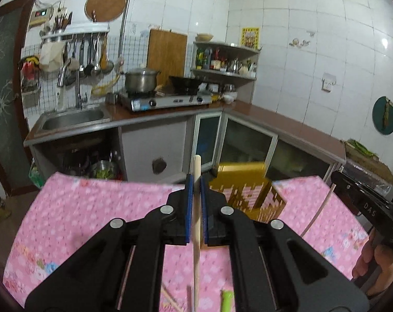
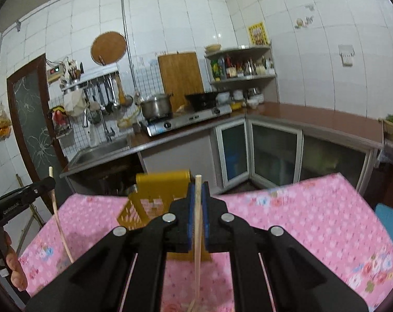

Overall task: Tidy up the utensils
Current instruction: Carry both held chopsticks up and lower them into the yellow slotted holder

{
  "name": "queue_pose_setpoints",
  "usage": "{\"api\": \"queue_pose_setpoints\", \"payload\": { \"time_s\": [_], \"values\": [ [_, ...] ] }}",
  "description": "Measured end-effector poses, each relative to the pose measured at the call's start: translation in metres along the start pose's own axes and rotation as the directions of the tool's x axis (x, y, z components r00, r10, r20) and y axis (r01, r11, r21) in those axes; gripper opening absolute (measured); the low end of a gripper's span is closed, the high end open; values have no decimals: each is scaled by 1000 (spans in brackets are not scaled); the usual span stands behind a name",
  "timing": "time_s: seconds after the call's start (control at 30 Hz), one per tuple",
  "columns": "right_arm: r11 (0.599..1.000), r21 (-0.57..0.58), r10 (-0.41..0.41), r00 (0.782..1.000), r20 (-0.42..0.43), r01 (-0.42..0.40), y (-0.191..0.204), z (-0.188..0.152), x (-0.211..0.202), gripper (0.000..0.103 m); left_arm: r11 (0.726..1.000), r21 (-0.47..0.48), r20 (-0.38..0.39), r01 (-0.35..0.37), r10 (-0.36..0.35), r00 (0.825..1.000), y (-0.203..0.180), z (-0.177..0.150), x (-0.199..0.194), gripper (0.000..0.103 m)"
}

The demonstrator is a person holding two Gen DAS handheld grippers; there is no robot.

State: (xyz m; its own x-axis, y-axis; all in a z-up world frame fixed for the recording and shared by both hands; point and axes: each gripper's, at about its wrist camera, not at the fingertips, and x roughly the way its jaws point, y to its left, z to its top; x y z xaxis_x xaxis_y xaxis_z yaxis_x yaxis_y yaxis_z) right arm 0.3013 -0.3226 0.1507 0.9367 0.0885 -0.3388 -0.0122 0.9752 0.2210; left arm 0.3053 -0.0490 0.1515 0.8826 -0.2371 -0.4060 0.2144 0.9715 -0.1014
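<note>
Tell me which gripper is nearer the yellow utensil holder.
Right, by a little. The right gripper sits just in front of the yellow utensil holder, which shows behind and left of its tips. The left gripper has the holder ahead, off to its right.

White letters "DAS" stand on the black body of the right gripper (image 1: 367,202), seen at the edge of the left wrist view; the left gripper (image 2: 44,186) carries a line of white lettering in the right wrist view, too blurred to read; a yellow poster (image 1: 250,37) on the tiled wall bears print too small to make out.
</note>
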Motion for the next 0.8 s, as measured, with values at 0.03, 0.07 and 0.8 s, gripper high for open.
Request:
{"api": "queue_pose_setpoints", "payload": {
  "time_s": [0.03, 0.07, 0.8],
  "values": [
    [1000, -8, 2, 1000, 14, -2, 2, 10, -1, 6, 1000, 2, 13, 3, -3, 1000, -3, 7, 0, 4],
    [1000, -15, 2, 1000, 26, -2, 4, 20, -2, 6, 1000, 1, 25, 9, -9, 1000, -6, 14, 0, 4],
    [999, -32, 19, 993, 116, -15, 10, 98, 47, 5, 999, -10, 163, 41, -39, 986, -40, 82, 90, 4]
  ]
}}
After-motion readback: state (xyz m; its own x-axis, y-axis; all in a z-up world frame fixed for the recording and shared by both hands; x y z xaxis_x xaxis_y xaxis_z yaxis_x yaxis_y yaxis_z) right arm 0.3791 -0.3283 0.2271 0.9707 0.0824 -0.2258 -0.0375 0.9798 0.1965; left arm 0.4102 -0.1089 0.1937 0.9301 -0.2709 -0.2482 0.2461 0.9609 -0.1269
